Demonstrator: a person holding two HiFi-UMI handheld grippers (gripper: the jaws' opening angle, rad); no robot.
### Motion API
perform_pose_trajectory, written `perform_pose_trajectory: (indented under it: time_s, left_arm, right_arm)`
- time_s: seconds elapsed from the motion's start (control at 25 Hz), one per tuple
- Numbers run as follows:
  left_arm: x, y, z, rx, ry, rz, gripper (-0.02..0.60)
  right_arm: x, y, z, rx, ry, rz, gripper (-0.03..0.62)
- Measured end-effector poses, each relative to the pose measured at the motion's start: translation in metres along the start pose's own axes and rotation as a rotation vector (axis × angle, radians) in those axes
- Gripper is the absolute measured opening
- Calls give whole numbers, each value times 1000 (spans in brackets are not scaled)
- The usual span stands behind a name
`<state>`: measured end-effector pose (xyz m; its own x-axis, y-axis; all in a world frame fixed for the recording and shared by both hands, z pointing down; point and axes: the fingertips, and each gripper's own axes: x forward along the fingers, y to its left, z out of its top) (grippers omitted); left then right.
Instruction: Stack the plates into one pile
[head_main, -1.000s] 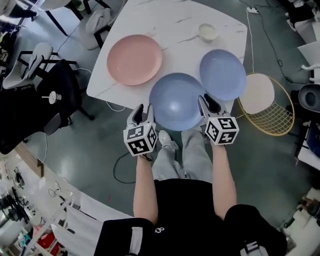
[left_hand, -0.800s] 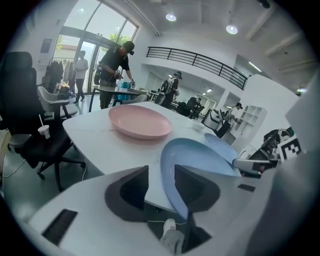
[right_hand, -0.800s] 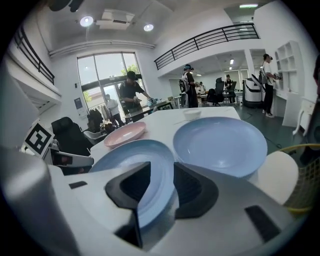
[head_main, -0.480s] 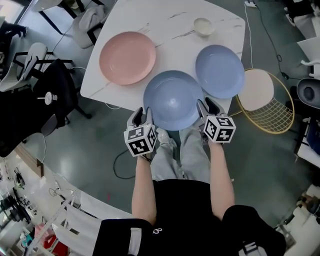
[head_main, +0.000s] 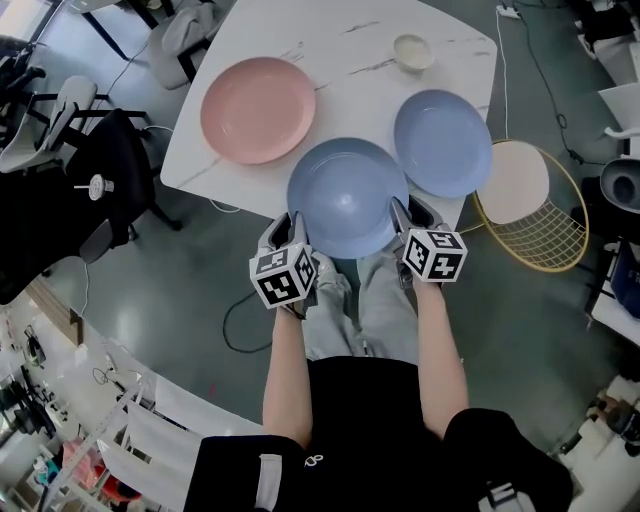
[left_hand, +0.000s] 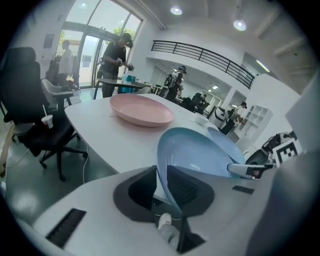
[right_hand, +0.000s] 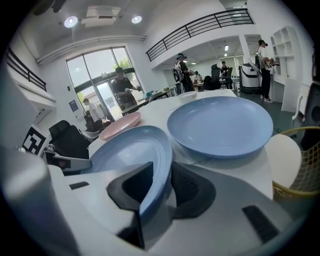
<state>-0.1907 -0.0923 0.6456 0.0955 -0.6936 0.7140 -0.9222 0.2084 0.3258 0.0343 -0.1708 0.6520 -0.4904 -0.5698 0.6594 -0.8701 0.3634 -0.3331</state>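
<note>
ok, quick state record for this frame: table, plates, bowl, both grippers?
table: white marble top
pink plate: on table, far left, alone
far blue plate: on table, right side
near blue plate: overhangs table's near edge, rim in both grippers
small bowl: cream, far side
left gripper: jaws just closing, clamped on near blue plate's left rim
right gripper: jaws just closing, clamped on its right rim
stack: not started
</note>
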Motion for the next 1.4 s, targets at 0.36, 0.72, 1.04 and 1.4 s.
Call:
perform_pose_trajectory:
  time_s: [0.36, 0.72, 1.04, 1.4]
  left_arm:
    - [-11, 7, 6, -61, -40, 18, 58]
    - [-30, 4, 22, -57, -102, -12, 57]
    - [-47, 11, 31, -41, -136, -37, 57]
    - [-62, 13, 39, -20, -151, -59, 57]
  right_arm:
    - [-4, 4, -3, 29, 24, 5, 60]
    - [-17, 15, 9, 13, -11, -6, 57]
    - [-29, 33, 12, 6, -47, -15, 58]
    - [-43, 46, 14, 13, -75, -33, 58]
